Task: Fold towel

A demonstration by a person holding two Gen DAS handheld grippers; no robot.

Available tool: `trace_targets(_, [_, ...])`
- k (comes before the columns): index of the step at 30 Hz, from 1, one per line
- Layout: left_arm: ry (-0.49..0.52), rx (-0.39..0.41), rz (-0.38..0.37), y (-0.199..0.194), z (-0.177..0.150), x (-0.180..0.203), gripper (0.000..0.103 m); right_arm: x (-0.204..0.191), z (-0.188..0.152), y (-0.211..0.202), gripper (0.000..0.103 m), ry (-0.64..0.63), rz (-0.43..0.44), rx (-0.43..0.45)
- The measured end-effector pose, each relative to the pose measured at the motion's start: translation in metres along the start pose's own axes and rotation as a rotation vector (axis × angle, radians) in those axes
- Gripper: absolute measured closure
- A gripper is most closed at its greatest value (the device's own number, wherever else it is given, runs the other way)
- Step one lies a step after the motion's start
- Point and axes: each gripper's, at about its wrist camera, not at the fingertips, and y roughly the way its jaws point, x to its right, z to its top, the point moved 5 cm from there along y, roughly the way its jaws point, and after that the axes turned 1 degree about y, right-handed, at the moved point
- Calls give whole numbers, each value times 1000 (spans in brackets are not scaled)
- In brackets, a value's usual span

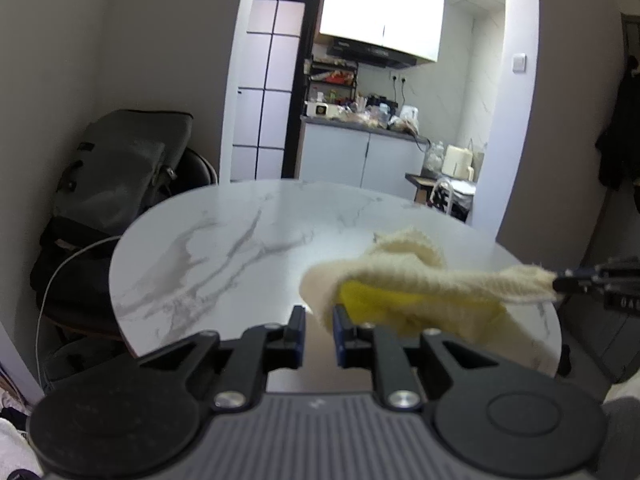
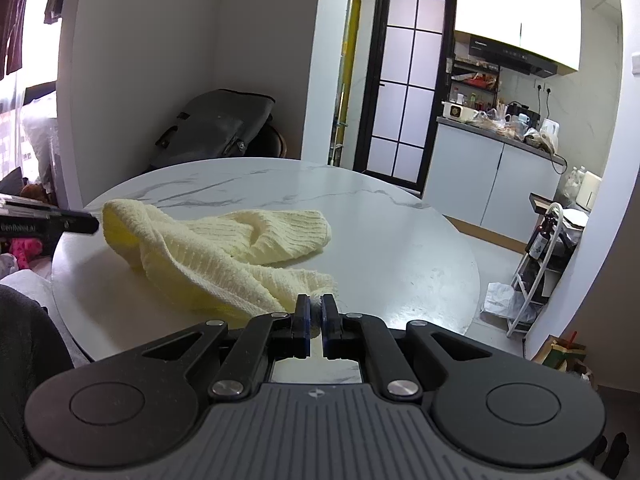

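- Grey soft fabric bag (image 2: 218, 130): slumped against the wall at the far left, behind the table; contents not visible.
- Round white marble-pattern table (image 2: 392, 248): carries the towel on its left-to-centre area.
- Left gripper (image 1: 318, 316): black, with 2 blue-padded fingers. The jaws stand apart with a gap between the pads; a cream edge of the towel lies in and in front of that gap. Whether the pads bear on the cloth cannot be told. In the right wrist view its tip (image 2: 86, 222) sits at the towel's left end.
- Pale yellow ribbed knit towel (image 2: 224, 252): crumpled and partly doubled over itself, strung between the 2 grippers, with 1 lobe lying toward the table centre.
- Right gripper (image 2: 315, 312): jaws drawn close together, clamped on a white corner of the towel at the near table edge. In the left wrist view its tip (image 1: 572, 280) meets the towel's right corner.
- Grey kitchen counter (image 2: 460, 124): right background, crowded with appliances and bags; items too small to identify.
- White wire rack (image 2: 540, 256): far right on the floor, holding 1 dark bottle (image 2: 540, 242).
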Motion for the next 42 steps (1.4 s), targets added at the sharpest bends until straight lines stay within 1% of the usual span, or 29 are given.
trace_targets(2, [-17, 17, -1, 3, 9, 0, 72, 2, 0, -1, 97, 2, 0, 0])
trace_targets(3, [-26, 25, -3, 5, 13, 1, 68, 2, -1, -1, 97, 3, 0, -1])
trace_targets(4, [-29, 29, -8, 7, 17, 3, 60, 2, -2, -3, 97, 2, 1, -1])
trace_targets(5, [-32, 33, -12, 10, 20, 4, 57, 2, -3, -3, 97, 1, 1, -2])
trace_targets(9, [-1, 27, -25, 25, 27, 15, 57, 5, -3, -3, 97, -1, -4, -6])
trace_targets(13, [16, 13, -37, 35, 25, 22, 57, 8, -5, -3, 97, 0, -12, -10])
trace_targets(18, [38, -35, -39, 51, 16, 26, 57, 11, -9, 0, 97, 7, -16, -23])
trace_targets(21, [66, -60, -45, 52, 6, 30, 57, 12, -12, 2, 97, 8, -16, -30])
trace_targets(22, [74, -64, -49, 51, 3, 31, 56, 12, -12, 3, 97, 7, -16, -33])
trace_targets(23, [95, -65, -58, 49, -1, 33, 50, 12, -13, 4, 97, 6, -17, -35])
trace_targets(25, [114, -68, -60, 47, -6, 35, 45, 11, -13, 4, 97, 7, -16, -37])
trace_targets(33, [133, -99, -63, 48, -11, 36, 44, 8, -16, 6, 97, 7, -13, -44])
trace_targets(35, [147, -99, -60, 45, -12, 36, 35, 17, -18, 9, 97, 8, -12, -45])
trace_targets(42, [140, -96, -62, 40, -12, 30, 34, 24, -18, 7, 97, 15, -19, -43])
